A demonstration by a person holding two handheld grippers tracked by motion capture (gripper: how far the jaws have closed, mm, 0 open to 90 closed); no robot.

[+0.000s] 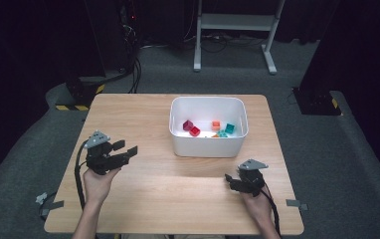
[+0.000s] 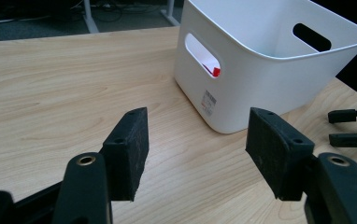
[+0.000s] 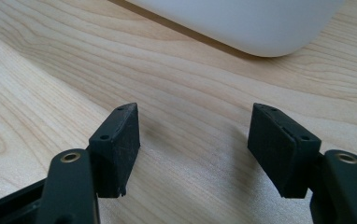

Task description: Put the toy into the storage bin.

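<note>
A white plastic bin (image 1: 209, 147) stands on the wooden table (image 1: 143, 114), right of centre. Inside it lie small toy bricks: a dark red one (image 1: 187, 124), a red one (image 1: 195, 131), an orange one (image 1: 216, 125) and a teal one (image 1: 230, 128). My left gripper (image 1: 128, 149) hovers at the left of the table, left of the bin, its jaws open with nothing between them (image 2: 197, 140). My right gripper (image 1: 229, 181) rests low near the front right, in front of the bin's corner, also open and empty (image 3: 195, 135).
The bin (image 2: 270, 70) has oval handle slots in its end walls; a red piece (image 2: 215, 71) shows through one. Bare wood lies between the two grippers. The other gripper's jaw tips (image 2: 352, 126) show at the right edge of the left gripper view. Dark floor, cables and a white stand (image 1: 235, 25) lie beyond the table.
</note>
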